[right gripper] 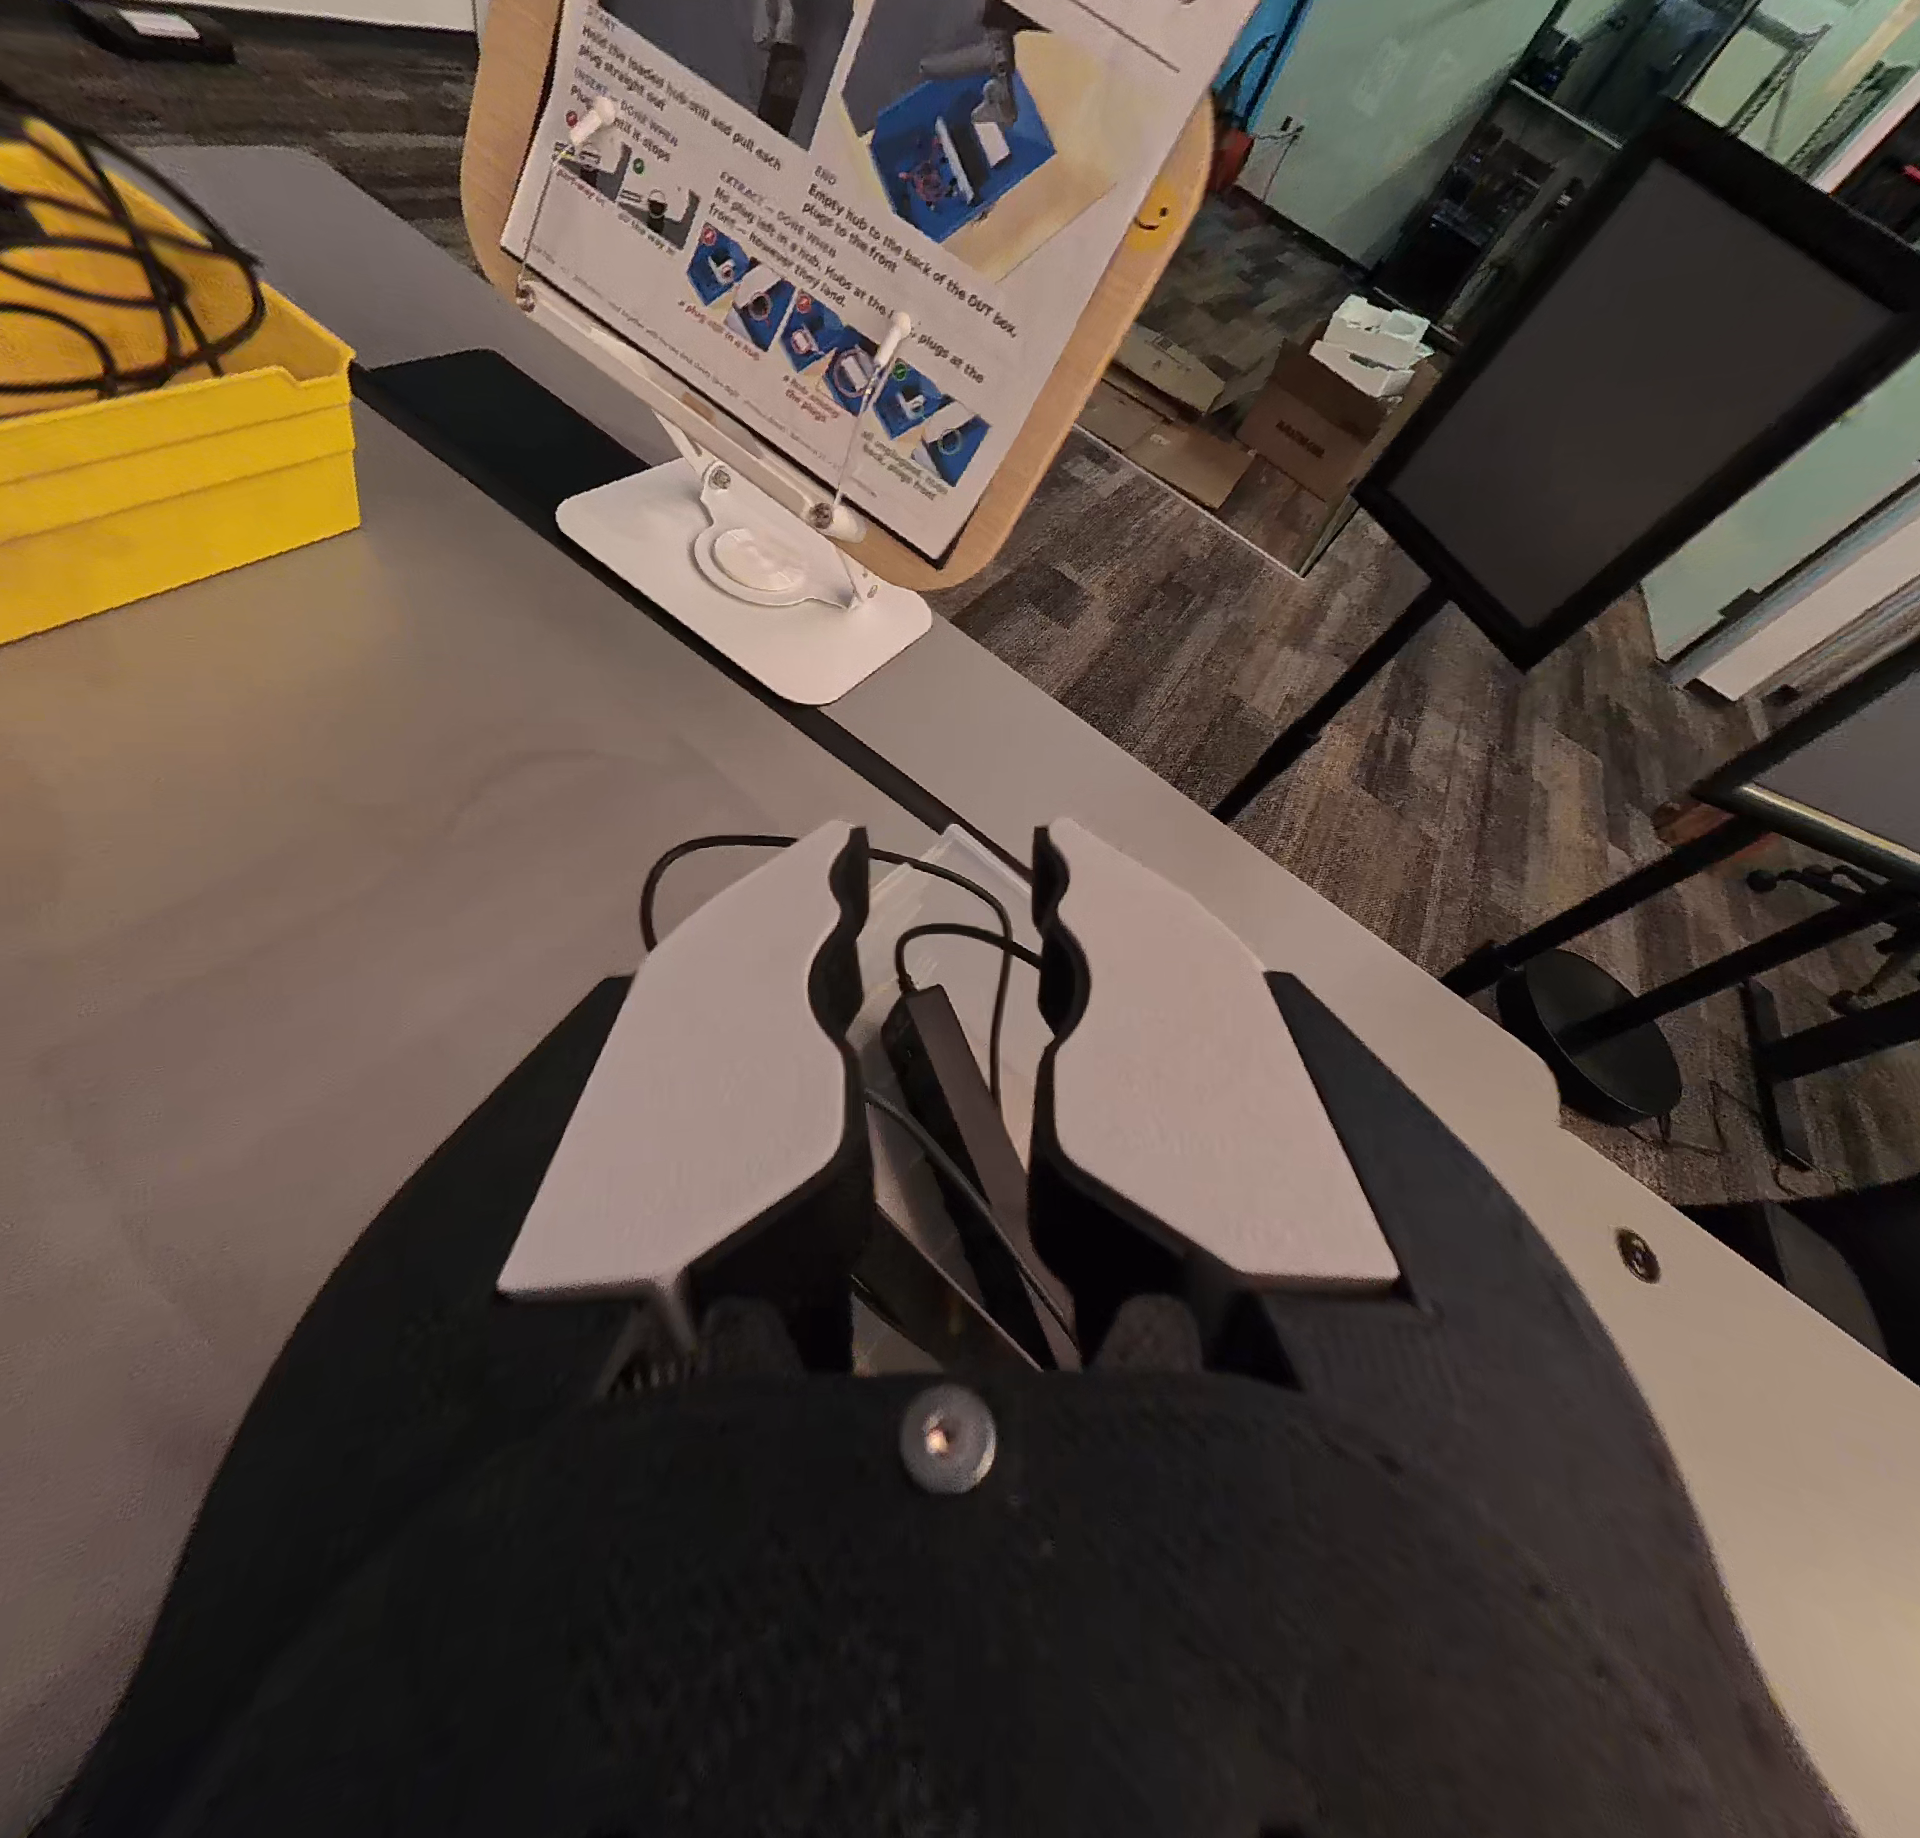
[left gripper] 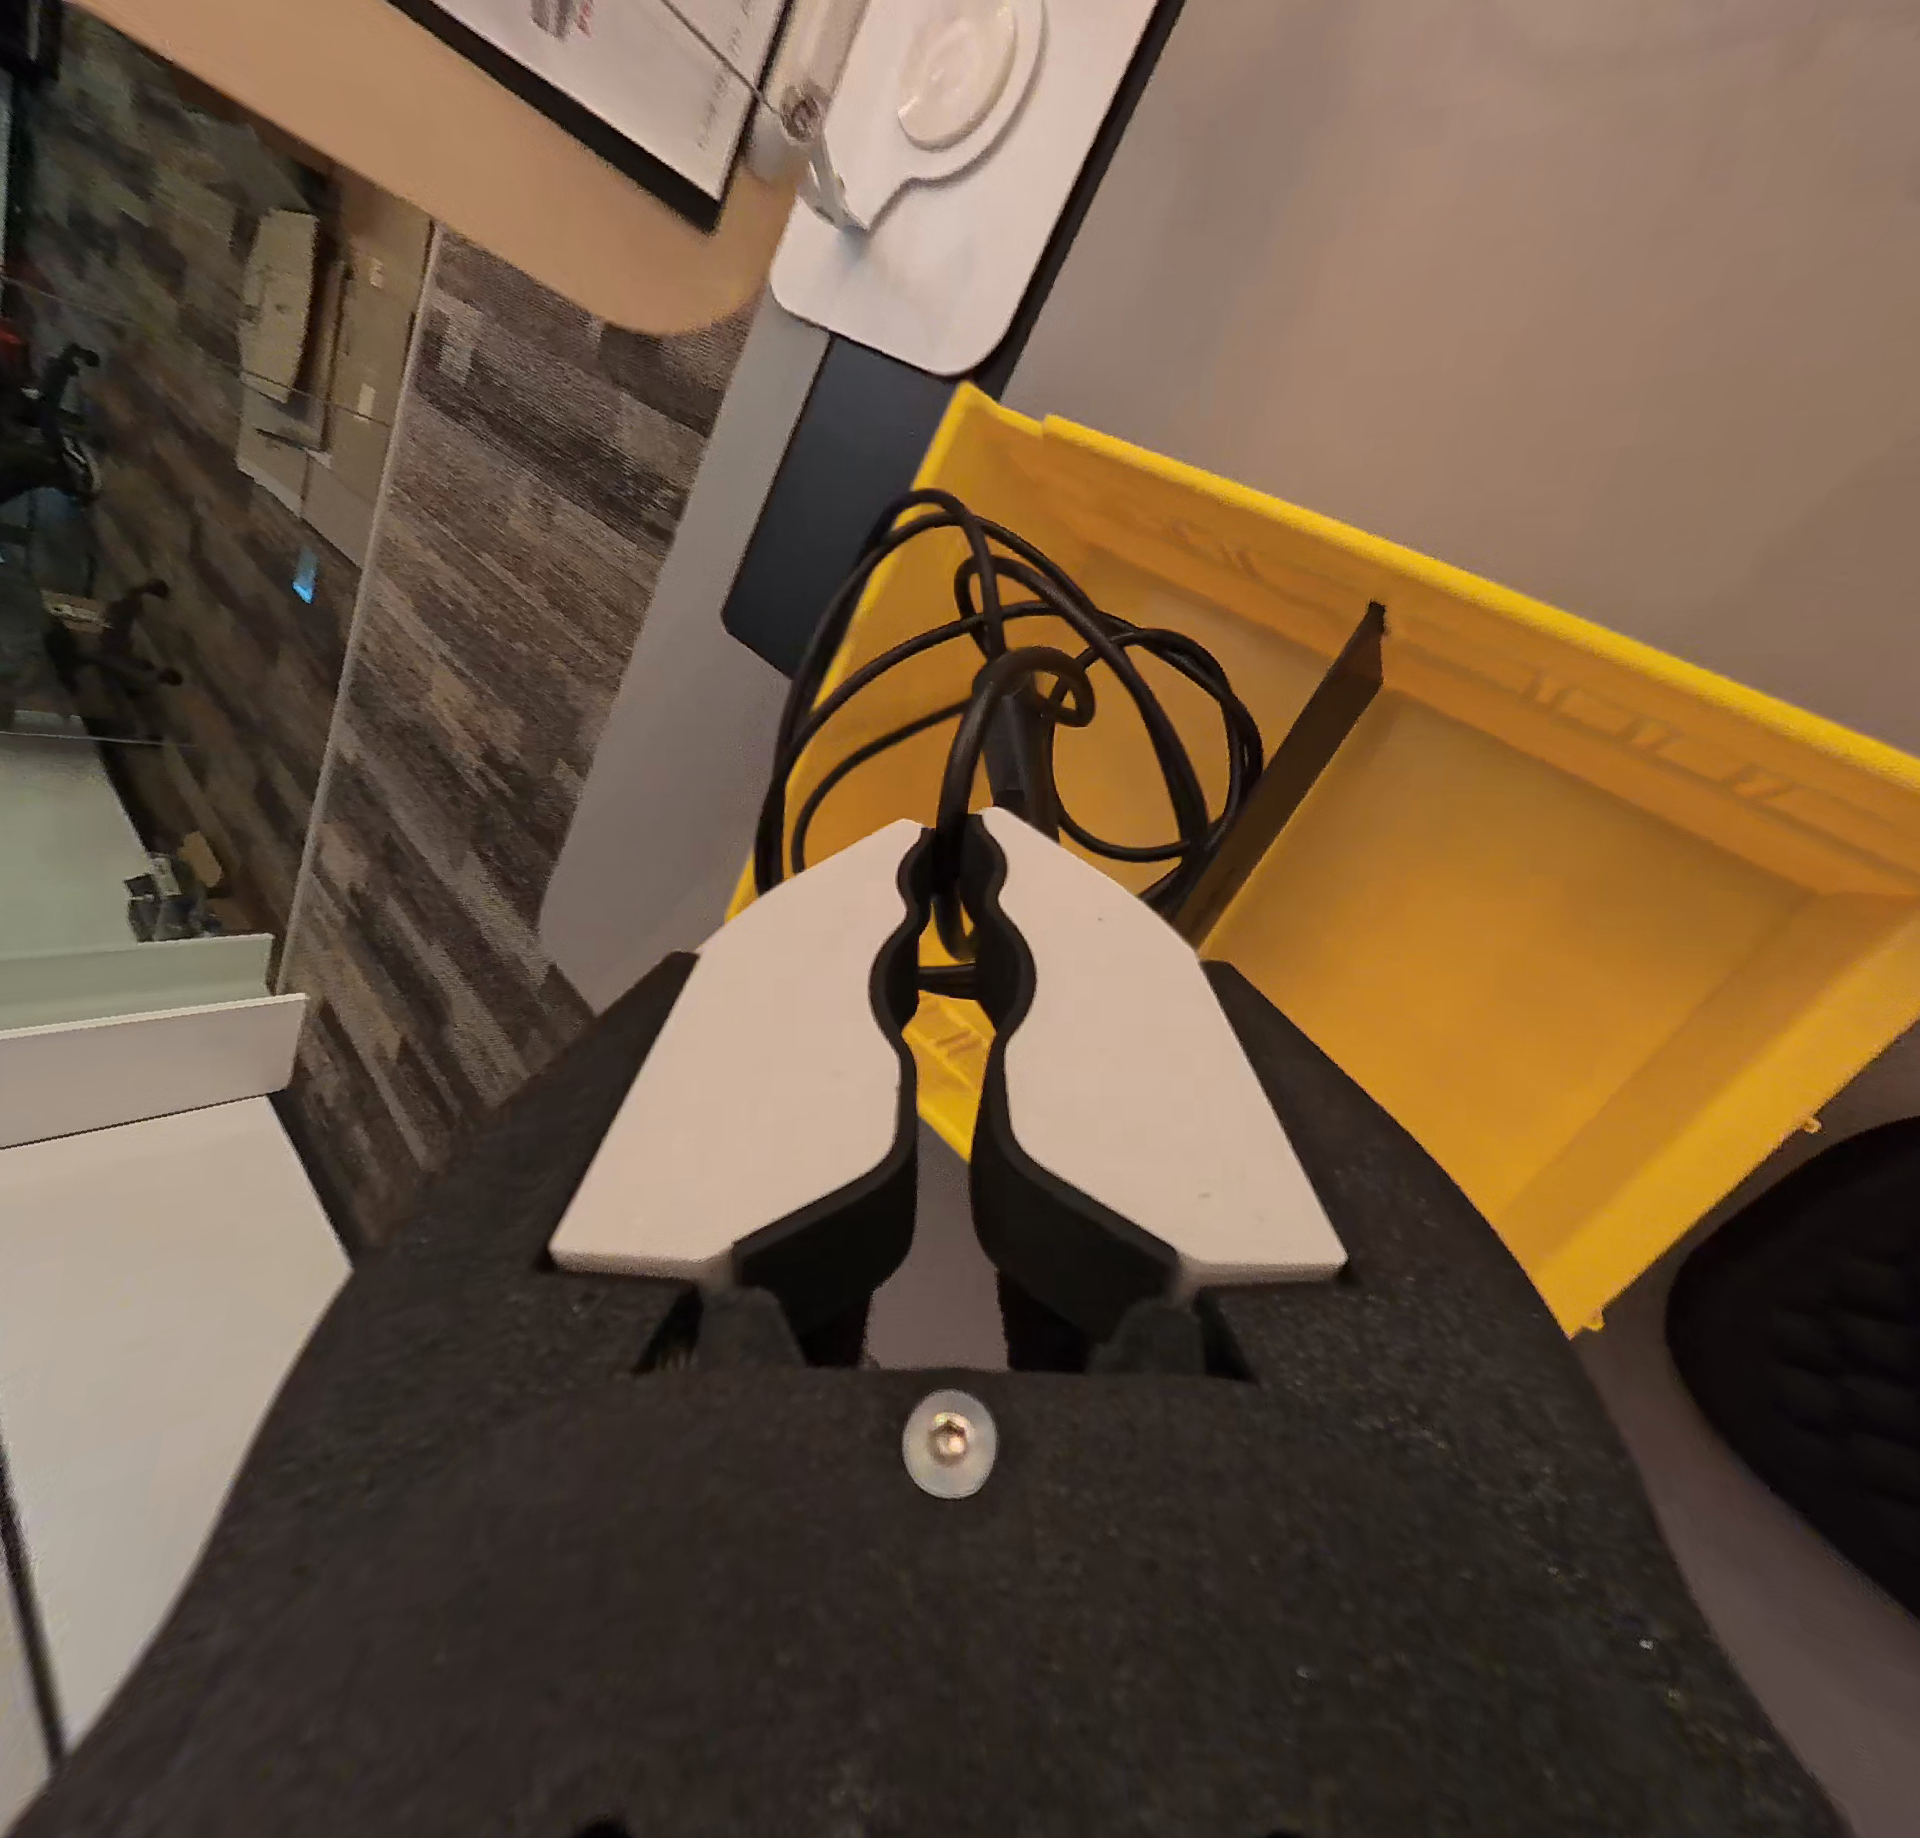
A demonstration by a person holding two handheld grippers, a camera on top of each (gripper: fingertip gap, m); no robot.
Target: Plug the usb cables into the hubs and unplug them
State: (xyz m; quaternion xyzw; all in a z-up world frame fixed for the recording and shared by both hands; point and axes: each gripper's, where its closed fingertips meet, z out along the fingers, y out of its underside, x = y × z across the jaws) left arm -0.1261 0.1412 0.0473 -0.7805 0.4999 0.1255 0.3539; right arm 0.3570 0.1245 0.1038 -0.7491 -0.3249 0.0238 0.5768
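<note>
Between the left gripper's (left gripper: pixel 951 832) closed fingers runs the black cable (left gripper: pixel 997 666).

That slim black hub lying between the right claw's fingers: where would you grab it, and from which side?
Take the black hub across its narrow width, about mid-length, coming from above. It is a long, thin bar, so its long sides give two parallel faces for the fingers. Its thin cable leaves the far end; stay clear of that. The right claw is open and already straddles it, so probably only closing is needed.
</note>
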